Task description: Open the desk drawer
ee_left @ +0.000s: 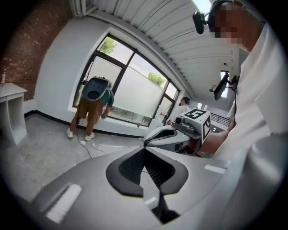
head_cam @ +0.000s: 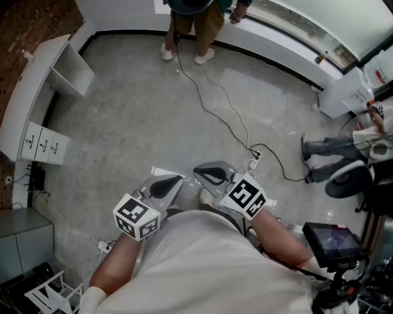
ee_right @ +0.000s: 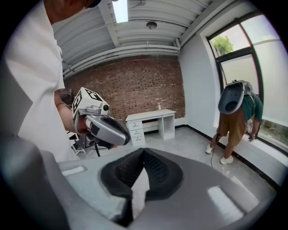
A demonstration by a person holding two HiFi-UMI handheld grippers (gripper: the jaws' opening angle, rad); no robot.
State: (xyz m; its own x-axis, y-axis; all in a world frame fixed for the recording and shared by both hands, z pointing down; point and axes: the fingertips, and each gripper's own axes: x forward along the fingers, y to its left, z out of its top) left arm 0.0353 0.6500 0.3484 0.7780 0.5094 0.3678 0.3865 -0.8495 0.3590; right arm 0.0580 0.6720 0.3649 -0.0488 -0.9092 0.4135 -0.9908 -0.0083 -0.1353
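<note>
Left gripper [head_cam: 166,183] and right gripper [head_cam: 212,175] are being held clenched, empty, well apart from the bench [head_cam: 34,92]. Approach step is being judged as in hand; a drawer [head_cam: 43,146] must be reached first.

12 o'clock: person [head_cam: 193,24] leaning on the window sill [head_cam: 276,40]. Black cable [head_cam: 224,110] snakes from their feet over the grey floor [head_cam: 135,122] to a plug [head_cam: 256,155] just ahead of me. 3 o'clock: seated person's legs [head_cam: 328,147]. 4 o'clock: small monitor [head_cam: 334,240]. 11 o'clock: brick wall [head_cam: 31,24].

Desk [head_cam: 27,92] far left, person [head_cam: 195,27] ahead at window [head_cam: 295,18], cable [head_cam: 199,95] on floor [head_cam: 135,122]
</note>
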